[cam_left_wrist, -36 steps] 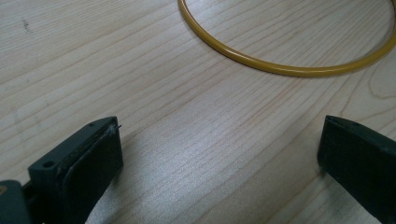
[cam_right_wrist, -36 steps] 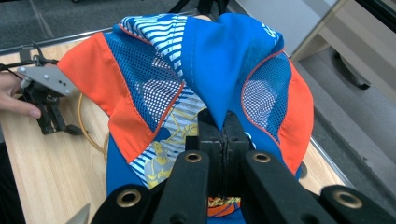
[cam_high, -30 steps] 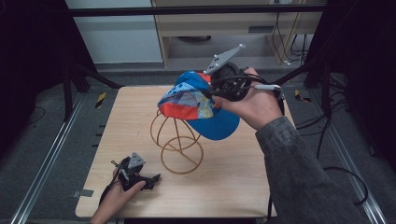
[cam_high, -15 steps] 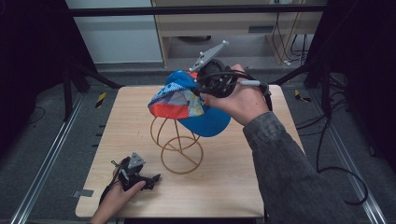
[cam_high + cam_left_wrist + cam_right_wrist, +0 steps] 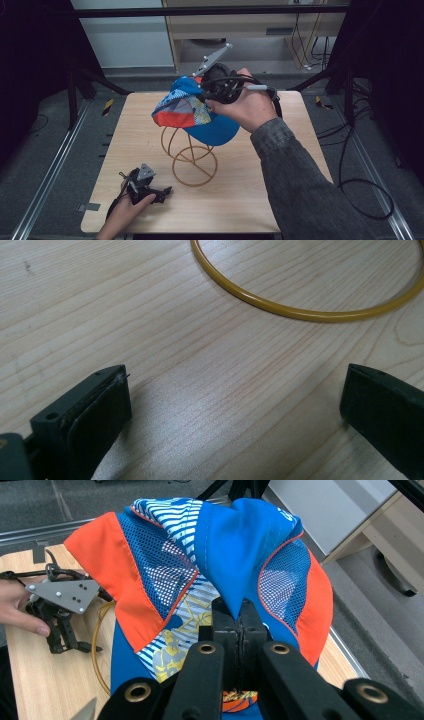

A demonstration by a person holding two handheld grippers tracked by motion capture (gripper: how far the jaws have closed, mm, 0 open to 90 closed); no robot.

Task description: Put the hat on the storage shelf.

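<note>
Both jaws of right gripper (image 5: pixel 239 625) pinch the cap (image 5: pixel 220 565)

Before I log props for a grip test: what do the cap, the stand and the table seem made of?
Cap: fabric, solid blue and orange panels plus see-through mesh; it folds where the right gripper pinches it. Stand: thin bent wire, probably metal, with a glossy yellow coating. Table: pale wood or wood-look laminate, grain lines visible, matte.
</note>
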